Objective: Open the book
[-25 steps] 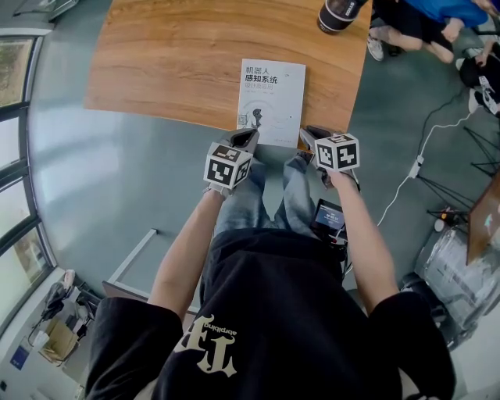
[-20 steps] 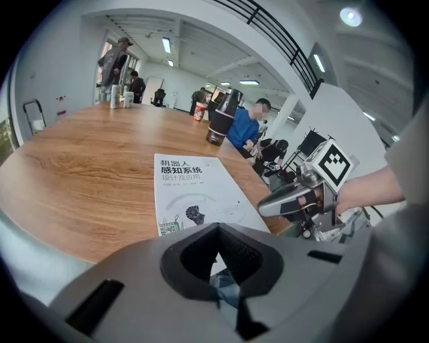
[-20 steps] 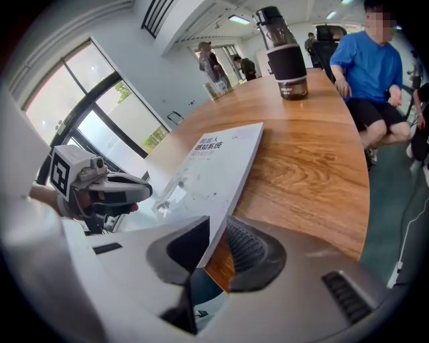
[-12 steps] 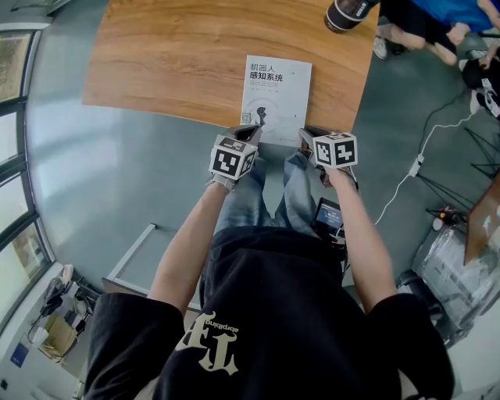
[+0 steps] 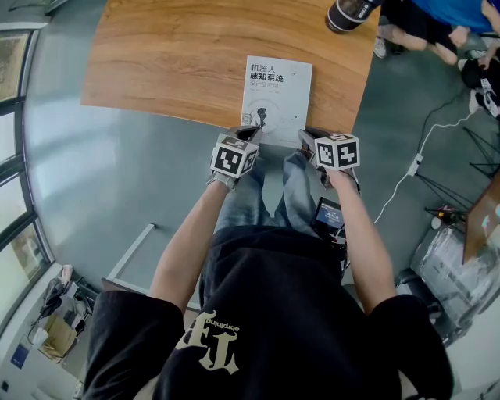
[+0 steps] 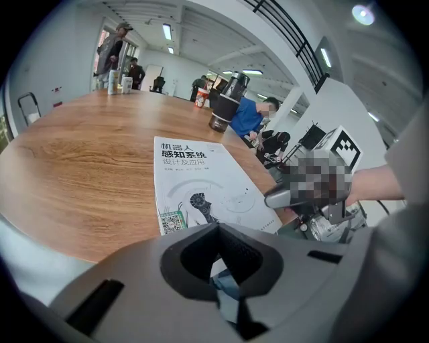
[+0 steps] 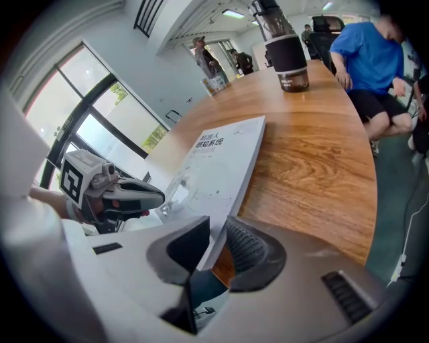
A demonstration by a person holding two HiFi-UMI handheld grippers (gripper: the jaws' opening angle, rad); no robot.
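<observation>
A closed white book [image 5: 279, 94] lies on the wooden table [image 5: 180, 62], its near edge at the table's front rim. My left gripper [image 5: 248, 134] sits just short of the near left corner; in the left gripper view its jaws meet at the tips [image 6: 218, 231], shut and empty, with the cover [image 6: 201, 187] just beyond. My right gripper [image 5: 308, 137] is at the near right corner. Its jaws [image 7: 216, 244] have just been opening and stand slightly apart, with the book's corner [image 7: 221, 167] between the pads.
A dark travel mug [image 5: 346, 14] stands at the table's far right corner. A seated person in a blue shirt [image 7: 372, 60] is beyond that corner. A phone [image 5: 328, 219] rests by my right leg, and a white cable [image 5: 406, 180] runs over the floor.
The left gripper has come down a little nearer to the book's near edge. The right gripper has stayed at the near right corner.
</observation>
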